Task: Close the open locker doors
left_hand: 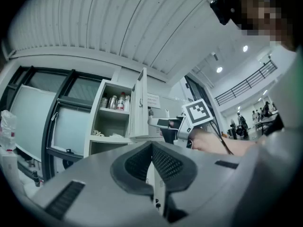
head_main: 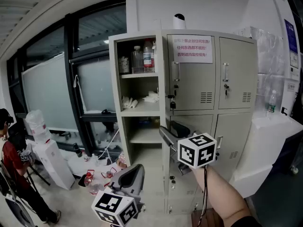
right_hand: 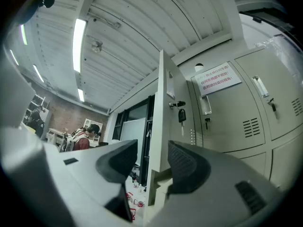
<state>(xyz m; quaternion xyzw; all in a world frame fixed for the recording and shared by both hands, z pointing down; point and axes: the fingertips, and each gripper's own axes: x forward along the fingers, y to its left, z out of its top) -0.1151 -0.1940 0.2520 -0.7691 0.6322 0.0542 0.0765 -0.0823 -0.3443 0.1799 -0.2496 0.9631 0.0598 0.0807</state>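
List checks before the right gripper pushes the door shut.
1. Right gripper open: ok.
2. Door edge between its fingers: ok.
3. Fingers touching door: cannot tell.
4. Key clear of fingers: ok.
5. Bottles inside shelf, clear of door: ok.
6. Left gripper, shut, outside door's swing: cannot tell.
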